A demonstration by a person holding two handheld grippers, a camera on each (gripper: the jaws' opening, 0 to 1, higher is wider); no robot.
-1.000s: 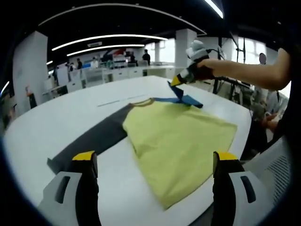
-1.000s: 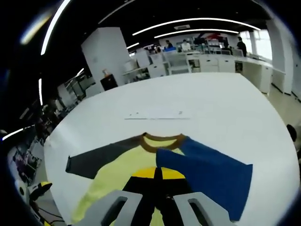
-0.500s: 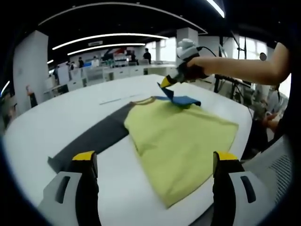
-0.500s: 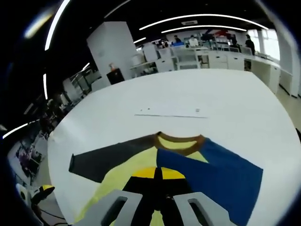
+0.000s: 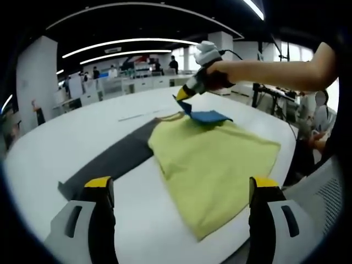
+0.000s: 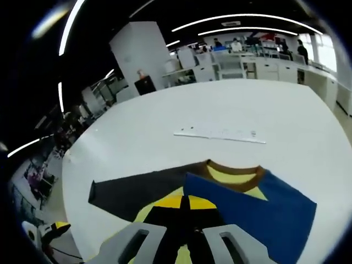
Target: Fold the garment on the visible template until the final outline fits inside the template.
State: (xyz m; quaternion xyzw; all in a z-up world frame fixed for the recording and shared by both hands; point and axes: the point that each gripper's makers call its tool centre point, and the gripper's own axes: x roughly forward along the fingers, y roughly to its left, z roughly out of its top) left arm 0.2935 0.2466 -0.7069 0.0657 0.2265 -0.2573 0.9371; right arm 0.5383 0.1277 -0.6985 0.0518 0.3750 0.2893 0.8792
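Right gripper (image 6: 185, 202) is seen at the bottom centre of the right gripper view, its yellow-tipped jaws pressed together on the edge of the blue sleeve (image 6: 258, 212), which is held lifted over the yellow garment (image 5: 212, 168). In the left gripper view the same gripper (image 5: 183, 94) is shown in the upper middle, held by a person's hand (image 5: 217, 74), with the blue sleeve (image 5: 206, 115) pinched and hanging down onto the shirt's shoulder. Left gripper (image 5: 179, 190) is seen low in its own view, jaws spread wide apart at lower left and lower right, nothing held between them. The garment is spread flat on the white table (image 5: 66, 143), centre right of the frame, its brown collar (image 6: 234, 175) pointing away. A dark grey sleeve (image 5: 110, 159) is laid out toward the left.
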